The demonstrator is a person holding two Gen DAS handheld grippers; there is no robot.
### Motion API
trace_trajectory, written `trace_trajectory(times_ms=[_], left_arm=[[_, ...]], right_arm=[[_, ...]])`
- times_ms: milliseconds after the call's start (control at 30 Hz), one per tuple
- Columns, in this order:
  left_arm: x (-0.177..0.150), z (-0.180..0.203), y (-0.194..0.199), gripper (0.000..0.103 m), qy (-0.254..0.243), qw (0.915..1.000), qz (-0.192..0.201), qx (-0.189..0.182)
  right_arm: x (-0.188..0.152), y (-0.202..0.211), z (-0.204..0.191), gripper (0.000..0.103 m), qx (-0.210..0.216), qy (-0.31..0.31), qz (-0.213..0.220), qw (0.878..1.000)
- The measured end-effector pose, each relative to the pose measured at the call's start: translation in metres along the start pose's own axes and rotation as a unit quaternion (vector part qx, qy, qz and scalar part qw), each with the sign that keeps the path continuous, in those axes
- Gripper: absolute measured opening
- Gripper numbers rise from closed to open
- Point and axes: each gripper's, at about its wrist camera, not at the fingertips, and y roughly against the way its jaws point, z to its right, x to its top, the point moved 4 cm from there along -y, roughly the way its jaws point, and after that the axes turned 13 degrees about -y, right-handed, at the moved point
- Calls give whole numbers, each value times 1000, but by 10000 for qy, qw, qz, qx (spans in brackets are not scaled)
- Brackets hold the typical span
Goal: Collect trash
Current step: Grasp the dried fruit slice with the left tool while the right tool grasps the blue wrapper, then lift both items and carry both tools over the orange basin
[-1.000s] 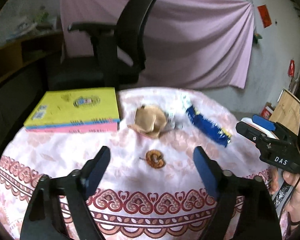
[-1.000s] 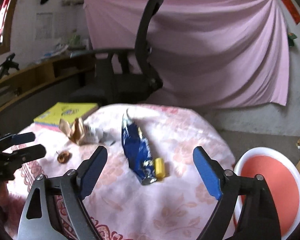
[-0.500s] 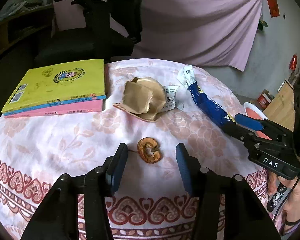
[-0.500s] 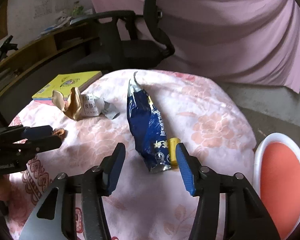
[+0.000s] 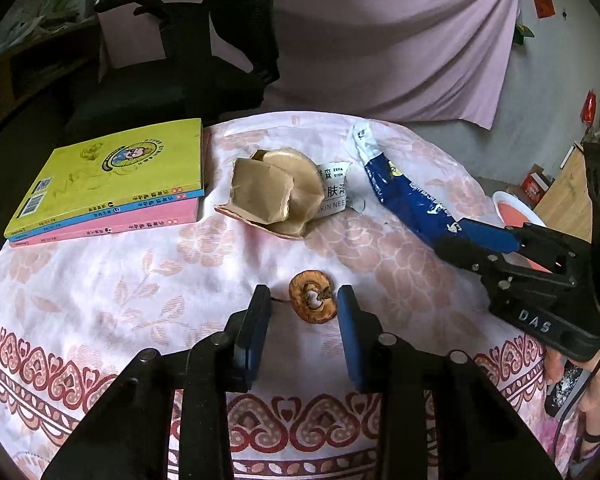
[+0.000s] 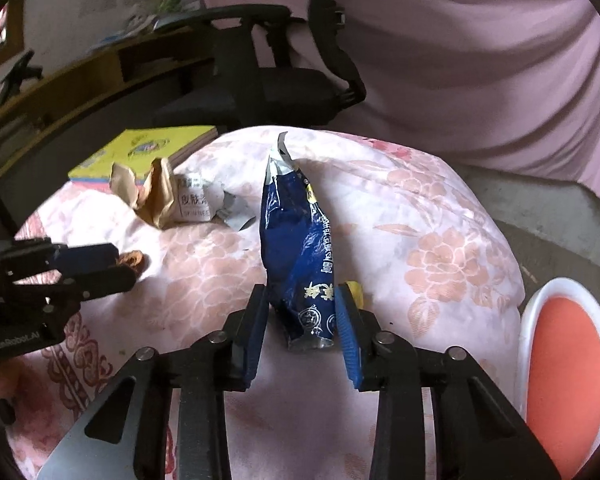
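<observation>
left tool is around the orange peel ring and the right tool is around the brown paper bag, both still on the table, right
Not quite. The right tool straddles the blue snack wrapper, not the brown paper bag, as the right wrist view shows. The left tool is around the orange peel ring, and both items lie on the table.

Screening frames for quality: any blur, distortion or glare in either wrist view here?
Left wrist view: sharp, with the dried fruit ring crisp between the left gripper fingers; fisheye bends the table edge.
Right wrist view: the blue snack wrapper is sharp, the office chair slightly soft, and the foil tip mildly shiny.
</observation>
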Motion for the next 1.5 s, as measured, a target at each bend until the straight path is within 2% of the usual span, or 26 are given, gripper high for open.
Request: trace_trajectory(times_ms=[100,467,767,967,1067,1233,1400,1500], left_arm=[[0,-1,0,29,41,10000,17,-46],[0,-4,9,29,166,9991,194,-341],[3,-2,26,29,144,9970,645,-414],[4,5,47,29,-37,9925,1193,-270],[4,13,59,29,-226,9886,1484,-120],[6,30,81,29,-605,9761,2079,205],[19,39,90,29,-538,9681,2431,296],[32,52,98,29,-682,9607,2662,390]], right_arm=[[-1,-1,1,31,-38,23,-30,10000],[-2,5,-1,14,-65,70,141,9999],[-3,25,-10,10,-174,323,690,9969],[-2,44,-14,10,-155,382,1241,9914],[-2,59,-14,10,-159,375,1660,9853],[-4,84,-15,10,-223,375,2311,9720],[-6,115,-8,10,-234,144,3060,9516],[-5,132,6,10,-233,-168,3424,9391]])
